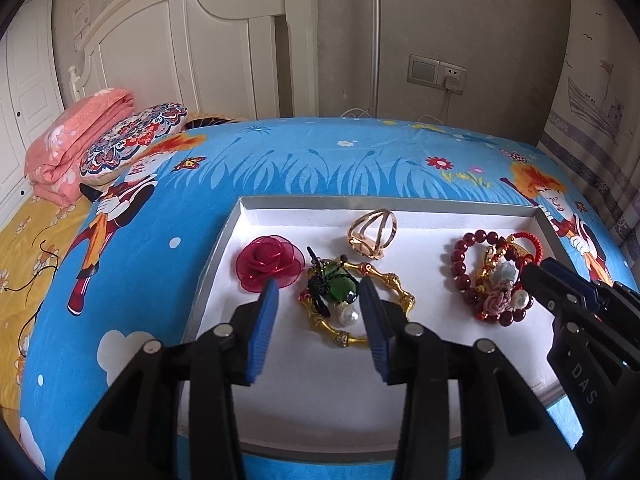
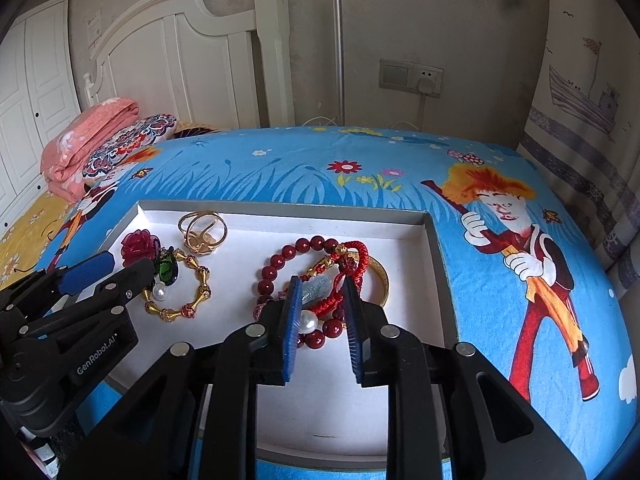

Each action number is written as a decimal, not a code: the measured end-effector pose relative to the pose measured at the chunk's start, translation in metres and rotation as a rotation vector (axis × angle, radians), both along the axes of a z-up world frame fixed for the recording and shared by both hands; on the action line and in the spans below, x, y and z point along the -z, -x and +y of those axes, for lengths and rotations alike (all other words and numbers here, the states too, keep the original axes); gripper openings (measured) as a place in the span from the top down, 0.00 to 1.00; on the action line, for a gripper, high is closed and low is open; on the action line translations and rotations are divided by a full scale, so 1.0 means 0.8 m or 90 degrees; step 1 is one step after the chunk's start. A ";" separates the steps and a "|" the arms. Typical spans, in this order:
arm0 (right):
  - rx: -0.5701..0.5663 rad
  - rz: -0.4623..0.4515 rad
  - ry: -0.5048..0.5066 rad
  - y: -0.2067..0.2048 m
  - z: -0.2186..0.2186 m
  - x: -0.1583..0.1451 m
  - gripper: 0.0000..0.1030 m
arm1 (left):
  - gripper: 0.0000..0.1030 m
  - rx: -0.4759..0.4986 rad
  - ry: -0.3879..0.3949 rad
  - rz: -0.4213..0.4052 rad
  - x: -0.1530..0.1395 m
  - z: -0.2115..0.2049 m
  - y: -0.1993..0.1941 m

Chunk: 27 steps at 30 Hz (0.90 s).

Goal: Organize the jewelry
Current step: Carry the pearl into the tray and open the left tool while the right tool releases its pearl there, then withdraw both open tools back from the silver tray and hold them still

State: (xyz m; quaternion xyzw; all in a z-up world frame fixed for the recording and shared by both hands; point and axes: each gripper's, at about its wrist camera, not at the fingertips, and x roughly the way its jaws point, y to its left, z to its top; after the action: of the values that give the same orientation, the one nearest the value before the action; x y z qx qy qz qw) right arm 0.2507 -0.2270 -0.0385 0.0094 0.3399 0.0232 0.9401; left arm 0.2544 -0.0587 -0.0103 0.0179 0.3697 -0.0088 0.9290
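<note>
A shallow white tray (image 1: 248, 212) (image 2: 432, 240) lies on the blue cartoon bedsheet. It holds a red rose (image 1: 269, 264) (image 2: 138, 245), a gold ring piece (image 1: 372, 234) (image 2: 202, 232), a gold bamboo bangle (image 1: 394, 280) (image 2: 200, 292) with a green stone brooch (image 1: 340, 290) (image 2: 167, 270) and a pearl (image 1: 349, 315), and a tangle of dark red beads (image 1: 460, 270) (image 2: 276, 268) and red cord (image 2: 356, 254). My left gripper (image 1: 318, 290) is open over the brooch. My right gripper (image 2: 320, 288) is open around the bead tangle.
A folded pink quilt (image 1: 76, 136) (image 2: 92, 128) and a patterned pillow (image 1: 132, 136) (image 2: 128, 140) lie at the far left by the white headboard (image 1: 192, 40). A wall socket with a plug (image 1: 436, 74) (image 2: 412, 78) is behind the bed. A curtain (image 2: 580, 120) hangs on the right.
</note>
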 end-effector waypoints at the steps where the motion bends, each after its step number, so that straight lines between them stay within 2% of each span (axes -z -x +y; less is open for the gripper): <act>1: 0.003 -0.002 -0.002 0.000 -0.001 0.000 0.60 | 0.44 -0.002 -0.001 -0.005 -0.001 0.001 0.001; 2: 0.005 -0.005 -0.003 0.002 -0.003 -0.001 0.57 | 0.39 -0.004 -0.001 -0.010 -0.003 0.002 0.002; 6: 0.005 -0.014 0.007 0.006 -0.004 -0.006 0.57 | 0.33 -0.005 0.003 -0.028 -0.014 0.006 0.008; 9: 0.005 -0.025 0.015 0.012 -0.003 -0.013 0.56 | 0.24 -0.009 0.006 -0.046 -0.025 0.010 0.015; 11: 0.007 -0.033 0.018 0.019 -0.003 -0.018 0.50 | 0.16 -0.011 0.007 -0.059 -0.033 0.012 0.021; 12: 0.009 -0.039 0.019 0.022 -0.003 -0.020 0.46 | 0.15 -0.011 0.005 -0.067 -0.037 0.012 0.024; 14: 0.011 -0.049 0.021 0.029 -0.003 -0.026 0.43 | 0.12 -0.013 0.000 -0.082 -0.044 0.013 0.031; 22: 0.030 -0.065 0.012 0.051 -0.011 -0.037 0.29 | 0.05 -0.004 -0.002 -0.118 -0.062 0.015 0.060; 27: 0.031 -0.076 0.001 0.072 -0.012 -0.045 0.19 | 0.05 0.000 0.002 -0.131 -0.068 0.018 0.086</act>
State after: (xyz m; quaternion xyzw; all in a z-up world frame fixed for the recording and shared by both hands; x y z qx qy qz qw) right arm 0.1934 -0.2369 -0.0027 0.0158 0.2829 0.0005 0.9590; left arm 0.1860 -0.0440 0.0439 0.0168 0.2726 -0.0073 0.9620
